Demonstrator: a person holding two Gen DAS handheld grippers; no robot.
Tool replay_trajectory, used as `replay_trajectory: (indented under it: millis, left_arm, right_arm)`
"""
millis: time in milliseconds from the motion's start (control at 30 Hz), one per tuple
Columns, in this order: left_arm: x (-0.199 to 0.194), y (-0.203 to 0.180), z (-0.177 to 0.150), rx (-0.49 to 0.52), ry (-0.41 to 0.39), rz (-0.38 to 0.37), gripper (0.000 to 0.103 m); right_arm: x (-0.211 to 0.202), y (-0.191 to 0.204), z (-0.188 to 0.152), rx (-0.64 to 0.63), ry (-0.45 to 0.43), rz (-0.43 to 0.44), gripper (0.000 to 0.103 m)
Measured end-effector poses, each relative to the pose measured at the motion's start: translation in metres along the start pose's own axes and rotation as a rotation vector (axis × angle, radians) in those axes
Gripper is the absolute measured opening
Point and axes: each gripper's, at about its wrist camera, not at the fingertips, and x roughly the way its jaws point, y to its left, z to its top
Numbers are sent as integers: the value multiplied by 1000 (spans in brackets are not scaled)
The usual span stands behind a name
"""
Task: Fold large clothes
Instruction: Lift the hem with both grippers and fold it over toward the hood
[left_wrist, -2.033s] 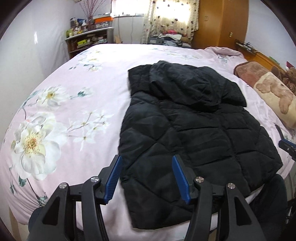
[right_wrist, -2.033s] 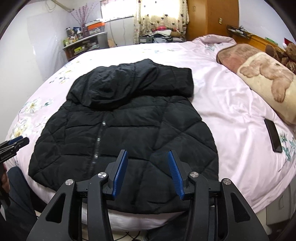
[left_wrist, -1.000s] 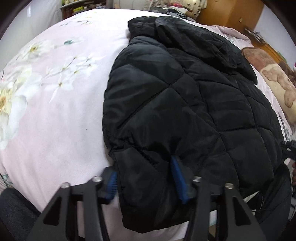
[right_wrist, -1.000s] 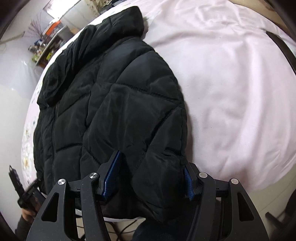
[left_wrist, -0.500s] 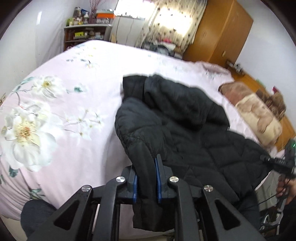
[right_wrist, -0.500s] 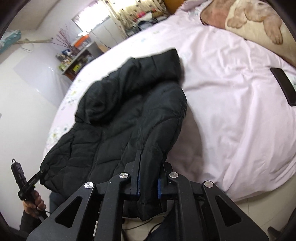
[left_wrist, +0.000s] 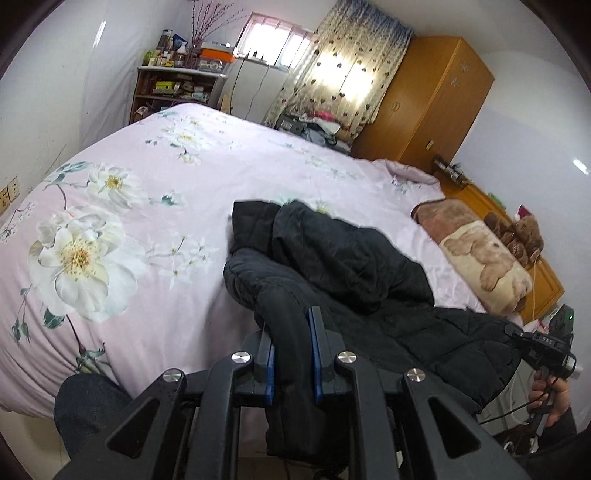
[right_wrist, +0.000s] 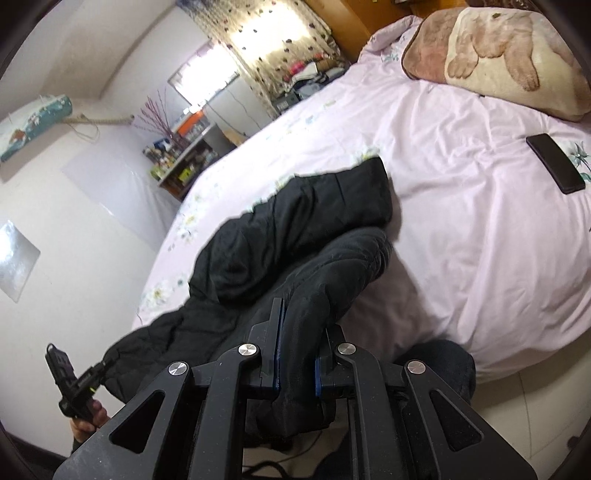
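Note:
A black quilted hooded jacket (left_wrist: 354, 273) lies on the pink floral bed (left_wrist: 155, 192), its hem lifted off the near edge. My left gripper (left_wrist: 291, 354) is shut on the jacket's left bottom corner and holds it up. My right gripper (right_wrist: 297, 354) is shut on the right bottom corner of the jacket (right_wrist: 295, 236) and holds it up too. The hood end rests on the bed. The other hand's gripper shows at the edge of each view.
A dark phone (right_wrist: 556, 168) lies on the bed at the right. A bear-print pillow (left_wrist: 480, 254) sits by the headboard. A wooden wardrobe (left_wrist: 424, 99), curtains and a cluttered shelf (left_wrist: 173, 81) stand at the far end.
Both grippers closed on the jacket's bottom corners and lifted them off the bed edge, pulling the hem up and back toward me.

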Motion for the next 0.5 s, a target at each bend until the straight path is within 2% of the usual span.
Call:
replay_trajectory:
  millis: [233,500]
  left_arm:
    - [5,12,29,-98,-46,-26,15]
    - [59,18,100,-140,-72,-13,15]
  right_arm:
    - [8,15,33,41,-64,41,12]
    - [53,32,100,17,-86,39,12]
